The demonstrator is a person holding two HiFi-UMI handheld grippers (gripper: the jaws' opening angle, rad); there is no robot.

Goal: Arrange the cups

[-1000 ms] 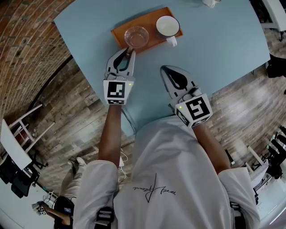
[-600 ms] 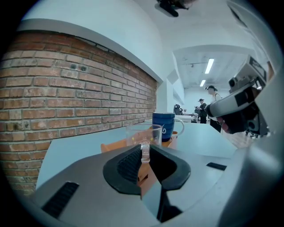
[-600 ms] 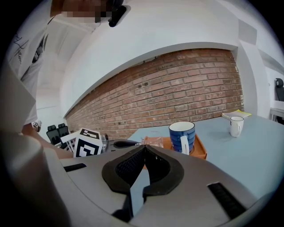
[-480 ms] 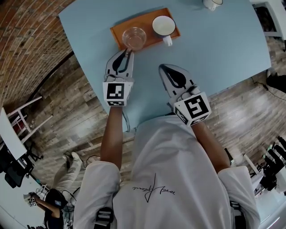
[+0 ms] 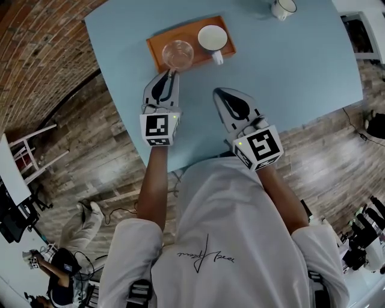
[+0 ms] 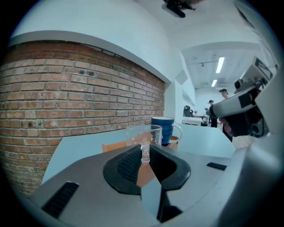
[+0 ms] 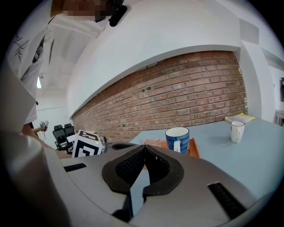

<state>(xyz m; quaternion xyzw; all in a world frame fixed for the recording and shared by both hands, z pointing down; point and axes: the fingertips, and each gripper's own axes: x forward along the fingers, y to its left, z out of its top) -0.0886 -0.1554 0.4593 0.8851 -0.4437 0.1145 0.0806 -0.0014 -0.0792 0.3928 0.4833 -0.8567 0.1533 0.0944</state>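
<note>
An orange tray [image 5: 156, 45] lies on the light blue table [image 5: 289, 66]. On it stand a clear glass cup [image 5: 178, 53] and a blue mug [image 5: 212, 38] with a white inside. My left gripper [image 5: 170, 73] reaches to the tray's near edge, its jaws shut on the glass cup's handle [image 6: 145, 150]. The glass cup [image 6: 143, 133] and the blue mug [image 6: 163, 128] sit just beyond the jaws. My right gripper [image 5: 218, 91] hovers over bare table to the right, shut and empty. Its tips [image 7: 144, 147] meet, with the blue mug [image 7: 177, 138] ahead.
A small white mug [image 5: 283, 7] stands alone at the table's far edge and also shows as a white mug [image 7: 236, 131] at the right of the right gripper view. A brick wall [image 6: 66, 97] runs beyond the table. Wooden floor [image 5: 90, 150] surrounds it.
Both grippers have risen slightly over the table. The left one keeps its hold on the glass cup's handle, and the right one stays shut.
</note>
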